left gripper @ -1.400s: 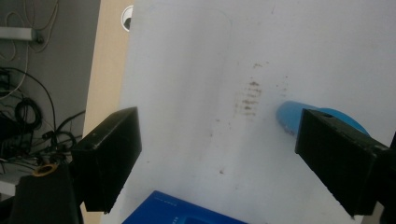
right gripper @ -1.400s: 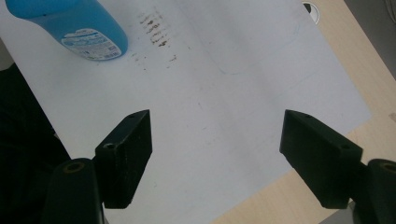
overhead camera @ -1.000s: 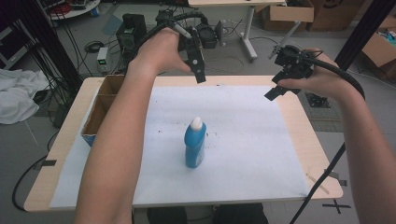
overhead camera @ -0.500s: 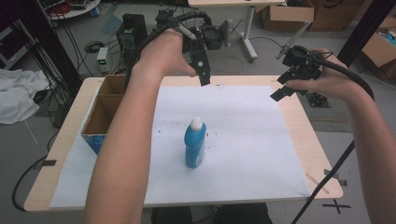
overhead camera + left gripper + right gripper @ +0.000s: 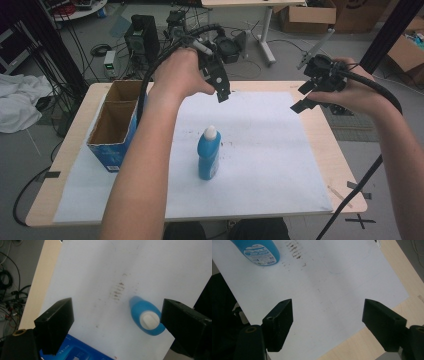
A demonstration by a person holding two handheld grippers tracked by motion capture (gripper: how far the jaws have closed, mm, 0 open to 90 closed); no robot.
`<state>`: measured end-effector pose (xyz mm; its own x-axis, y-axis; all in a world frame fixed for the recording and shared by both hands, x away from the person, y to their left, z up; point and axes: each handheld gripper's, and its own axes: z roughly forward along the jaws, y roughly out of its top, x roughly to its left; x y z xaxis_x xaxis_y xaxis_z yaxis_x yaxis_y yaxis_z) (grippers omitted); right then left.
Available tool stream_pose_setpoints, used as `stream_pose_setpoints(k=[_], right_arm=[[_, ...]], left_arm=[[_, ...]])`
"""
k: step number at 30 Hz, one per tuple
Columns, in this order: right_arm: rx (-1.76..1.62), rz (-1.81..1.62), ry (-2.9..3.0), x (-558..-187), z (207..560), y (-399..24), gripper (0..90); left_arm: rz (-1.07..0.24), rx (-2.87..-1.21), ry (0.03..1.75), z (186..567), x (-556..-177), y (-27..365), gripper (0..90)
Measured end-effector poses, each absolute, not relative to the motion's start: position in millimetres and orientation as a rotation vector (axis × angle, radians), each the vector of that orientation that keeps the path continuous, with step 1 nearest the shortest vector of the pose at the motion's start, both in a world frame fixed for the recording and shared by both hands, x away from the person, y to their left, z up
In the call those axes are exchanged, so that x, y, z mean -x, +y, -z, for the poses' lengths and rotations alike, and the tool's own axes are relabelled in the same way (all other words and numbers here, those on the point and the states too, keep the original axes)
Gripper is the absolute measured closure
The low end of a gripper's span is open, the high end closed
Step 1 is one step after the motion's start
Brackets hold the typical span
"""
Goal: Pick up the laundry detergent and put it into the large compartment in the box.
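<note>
A blue bottle [image 5: 208, 155] with a white cap stands upright near the middle of the white sheet [image 5: 270, 150]. My left gripper [image 5: 220, 82] hangs high over the sheet's far side, open and empty; its own view looks down on the bottle [image 5: 147, 320] between the wide jaws. My right gripper [image 5: 307, 95] is held in the air over the table's far right, open with nothing in it. The bottle's labelled base [image 5: 260, 251] lies at the top left of the right gripper view.
An open cardboard box [image 5: 117, 122] with blue sides stands at the table's left edge; its blue side [image 5: 75, 352] is seen in the left gripper view. Bare wood [image 5: 340, 165] borders the sheet on the right. Brown smudges [image 5: 117, 291] mark the sheet beyond the bottle.
Both grippers have drifted slightly, the left one a little toward the right and the right one outward and a bit higher. The bottle has stayed put.
</note>
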<state>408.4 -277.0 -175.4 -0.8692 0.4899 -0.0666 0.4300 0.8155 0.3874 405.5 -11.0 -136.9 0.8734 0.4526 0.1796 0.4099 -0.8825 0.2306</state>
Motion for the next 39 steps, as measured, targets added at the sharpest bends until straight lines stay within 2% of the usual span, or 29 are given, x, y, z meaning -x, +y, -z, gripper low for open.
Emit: stream_pose_setpoints(k=[16,39], right_arm=[[-0.737,-0.560,2.813,-400,177,-286,25.1],[-0.742,-0.546,2.809,-394,185,-285,25.2]], left_arm=[[-0.376,-2.780,0.916,163,-383,-7,8.7],[-0.314,-2.713,1.162,200,-366,-6,2.3]])
